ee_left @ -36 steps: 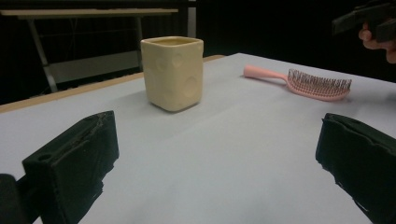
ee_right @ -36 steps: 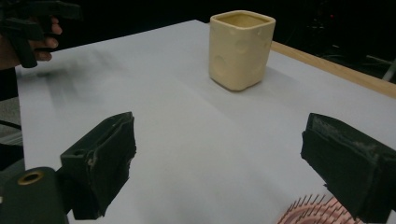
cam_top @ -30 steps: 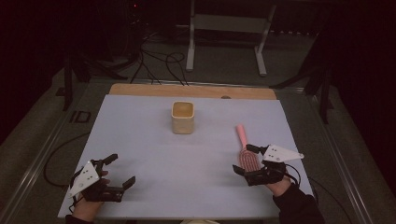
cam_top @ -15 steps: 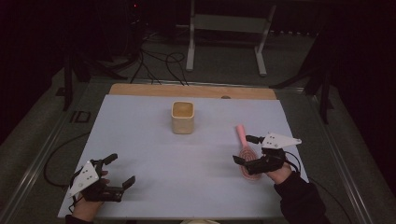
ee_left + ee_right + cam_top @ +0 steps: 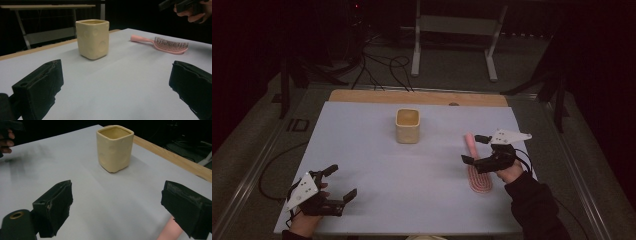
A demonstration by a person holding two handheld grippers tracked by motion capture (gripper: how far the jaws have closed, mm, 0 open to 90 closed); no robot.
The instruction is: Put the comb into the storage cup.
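Observation:
A cream square cup stands upright at the middle back of the white table. A pink hairbrush lies flat at the right, bristles up, with its handle pointing to the far side. My right gripper hovers open over the brush handle, nothing between its jaws. In the right gripper view the cup is ahead and the pink handle shows low beside the right jaw. My left gripper stands open and empty near the front left corner. The left gripper view faces the cup and the brush.
The table's white sheet is bare between the two grippers. A wooden strip runs along the far edge. Beyond it are cables on the floor and a metal stand.
My right gripper has moved from over the brush head toward the handle, farther from the person, still open. The left gripper, cup and brush have stayed in place.

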